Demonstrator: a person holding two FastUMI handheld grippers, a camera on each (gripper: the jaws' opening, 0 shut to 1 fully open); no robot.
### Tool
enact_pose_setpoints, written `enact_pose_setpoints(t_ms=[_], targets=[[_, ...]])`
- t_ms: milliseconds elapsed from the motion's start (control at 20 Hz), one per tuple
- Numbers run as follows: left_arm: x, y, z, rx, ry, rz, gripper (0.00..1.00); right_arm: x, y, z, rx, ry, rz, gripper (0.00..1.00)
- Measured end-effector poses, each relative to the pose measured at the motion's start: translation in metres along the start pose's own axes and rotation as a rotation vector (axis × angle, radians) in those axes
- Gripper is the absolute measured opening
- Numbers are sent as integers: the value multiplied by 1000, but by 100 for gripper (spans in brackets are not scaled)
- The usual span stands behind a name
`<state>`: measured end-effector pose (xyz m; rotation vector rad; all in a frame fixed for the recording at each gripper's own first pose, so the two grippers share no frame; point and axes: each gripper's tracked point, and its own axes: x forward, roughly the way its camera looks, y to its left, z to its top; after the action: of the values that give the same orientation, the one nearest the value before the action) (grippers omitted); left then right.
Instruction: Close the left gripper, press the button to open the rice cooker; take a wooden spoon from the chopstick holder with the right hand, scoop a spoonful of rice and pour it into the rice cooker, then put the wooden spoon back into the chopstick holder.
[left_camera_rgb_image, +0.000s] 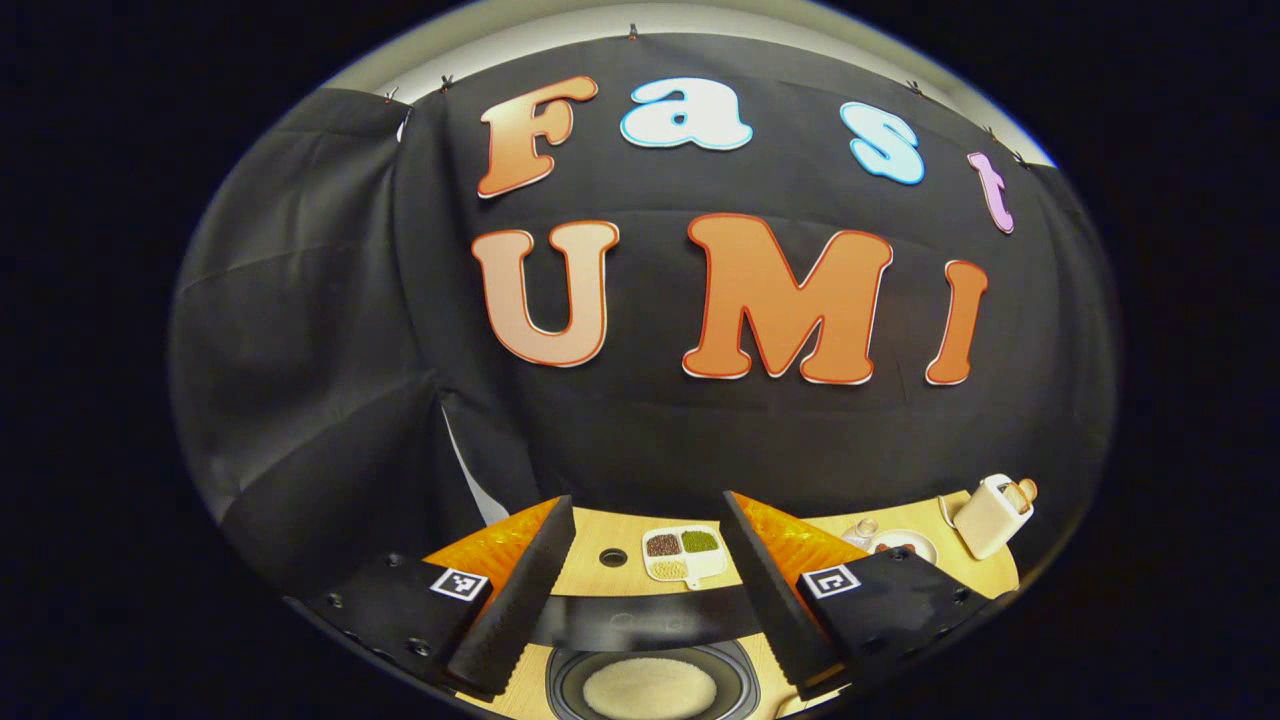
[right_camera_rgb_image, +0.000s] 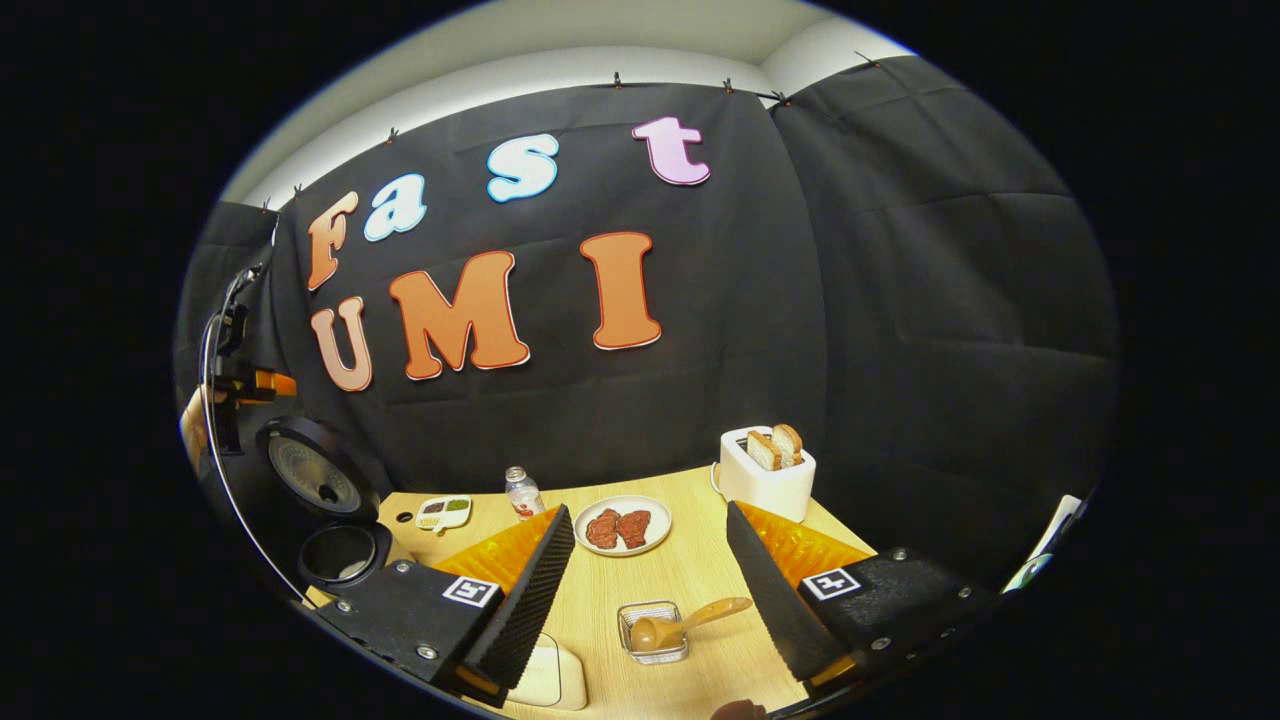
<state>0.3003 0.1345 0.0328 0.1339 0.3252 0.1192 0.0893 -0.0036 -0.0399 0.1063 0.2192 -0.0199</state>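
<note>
Rice cooker (left_camera_rgb_image: 650, 675) sits directly under my left claw (left_camera_rgb_image: 648, 590), lid already up, with a pale mound of rice showing in the inner pot. Left claw stands wide, gripping nothing. In the right gripper view the cooker (right_camera_rgb_image: 335, 550) is at the far left of the table (right_camera_rgb_image: 690, 580), its lid (right_camera_rgb_image: 315, 472) standing upright.

Right claw (right_camera_rgb_image: 650, 600) is likewise wide and empty, hovering above the table. Just ahead of it, between the fingers, a small clear container (right_camera_rgb_image: 652, 632) holds the wooden spoon (right_camera_rgb_image: 685, 622); the bowl lies inside, the handle leans out to the right. I judge the button step complete and the spoon pick-up to be the step in hand. The next move calls for lowering the right claw and closing it across the handle.

A pale block (right_camera_rgb_image: 550, 675) lies near the left finger and could be brushed on descent. Farther off stand a plate of meat (right_camera_rgb_image: 622, 525), a small bottle (right_camera_rgb_image: 522, 492), a divided dish of grains (right_camera_rgb_image: 443, 512), and a toaster (right_camera_rgb_image: 765, 470) with bread. None blocks the approach.
</note>
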Motion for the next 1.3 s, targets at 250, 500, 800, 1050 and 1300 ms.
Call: enact_pose_setpoints(t_ms=[250, 500, 800, 1050, 1300], targets=[[4, 4, -20, -7, 20, 14, 95, -11, -2, 7, 2, -17, -6, 95], [-19, 1, -37, 1, 4, 23, 100, -23, -2, 12, 4, -30, 9, 95], [-74, -7, -90, 5, -26, 31, 100, -34, 5, 15, 18, -36, 51, 95], [-109, -13, -164, 0, -18, 49, 100, -41, 19, 9, 2, -17, 109, 95], [-122, -14, -227, 8, -55, 78, 100, -52, 27, 9, -27, -15, 136, 94]])
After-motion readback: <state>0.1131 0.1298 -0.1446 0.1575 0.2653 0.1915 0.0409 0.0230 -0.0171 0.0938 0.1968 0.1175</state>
